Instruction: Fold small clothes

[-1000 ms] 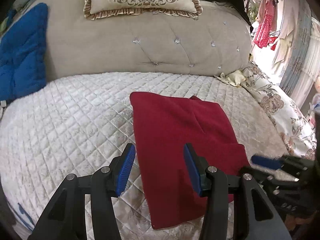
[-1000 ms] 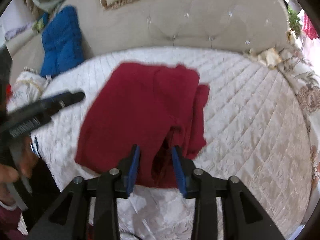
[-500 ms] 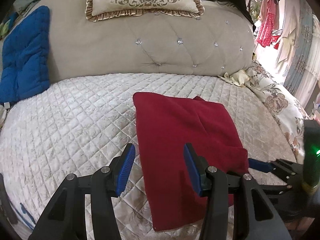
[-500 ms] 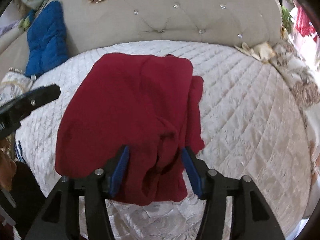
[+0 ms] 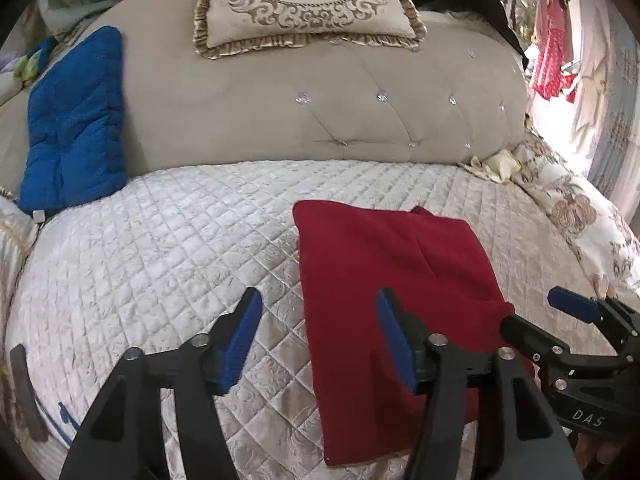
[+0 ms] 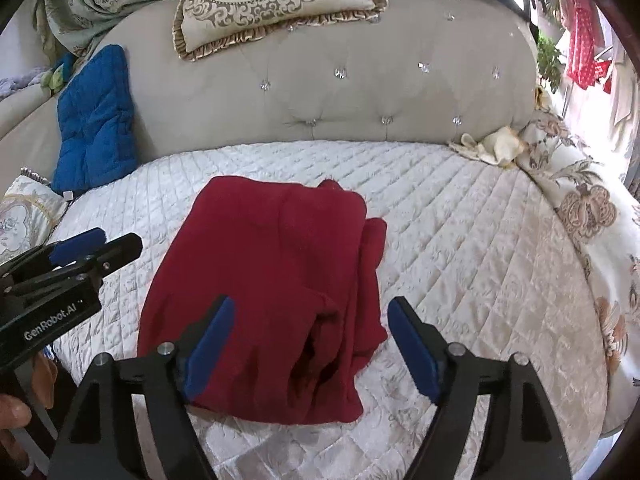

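Garment check: your red cloth point(image 6: 272, 280) lies folded on the quilted bed point(image 6: 460, 240). Left gripper point(image 5: 316, 336) and right gripper point(image 6: 310, 340) jaws have just been opening; both stand released, gripping nothing.

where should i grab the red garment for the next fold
Probably the near hem of the red garment, coming in from the near edge of the bed. It lies flat, already folded lengthwise, with bulky layers bunched along its right side, so pinch each near corner and carry it toward the headboard.

One red garment point(image 6: 276, 264), two hand-held grippers, two cushions.
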A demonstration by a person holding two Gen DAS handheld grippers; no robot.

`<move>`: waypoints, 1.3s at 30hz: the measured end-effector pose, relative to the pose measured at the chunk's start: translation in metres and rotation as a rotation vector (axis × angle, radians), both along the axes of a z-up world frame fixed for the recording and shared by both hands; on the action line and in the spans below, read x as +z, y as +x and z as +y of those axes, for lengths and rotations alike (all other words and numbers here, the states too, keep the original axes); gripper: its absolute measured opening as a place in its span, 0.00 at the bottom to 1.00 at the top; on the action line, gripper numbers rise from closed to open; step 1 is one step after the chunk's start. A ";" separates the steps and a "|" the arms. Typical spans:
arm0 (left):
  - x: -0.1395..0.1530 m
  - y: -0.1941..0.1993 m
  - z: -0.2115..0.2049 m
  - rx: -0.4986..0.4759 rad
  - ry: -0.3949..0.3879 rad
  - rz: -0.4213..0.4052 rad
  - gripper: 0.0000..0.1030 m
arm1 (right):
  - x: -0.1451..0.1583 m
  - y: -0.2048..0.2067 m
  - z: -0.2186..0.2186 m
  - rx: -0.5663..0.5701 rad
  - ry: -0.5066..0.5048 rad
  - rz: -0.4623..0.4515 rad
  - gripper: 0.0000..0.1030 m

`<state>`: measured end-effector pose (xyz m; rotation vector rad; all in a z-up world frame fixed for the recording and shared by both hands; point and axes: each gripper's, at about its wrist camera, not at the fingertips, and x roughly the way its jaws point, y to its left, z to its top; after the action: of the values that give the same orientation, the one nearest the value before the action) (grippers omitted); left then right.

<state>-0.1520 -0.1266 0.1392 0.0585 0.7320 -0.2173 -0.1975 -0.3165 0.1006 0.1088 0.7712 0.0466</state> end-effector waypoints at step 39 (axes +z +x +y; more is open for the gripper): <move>-0.009 0.005 0.002 0.019 0.017 -0.023 0.51 | -0.018 0.012 -0.001 -0.026 0.002 0.011 0.83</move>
<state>-0.1467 -0.1246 0.1301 0.0706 0.7116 -0.1923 -0.1855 -0.3180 0.0826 0.1209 0.7806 0.0224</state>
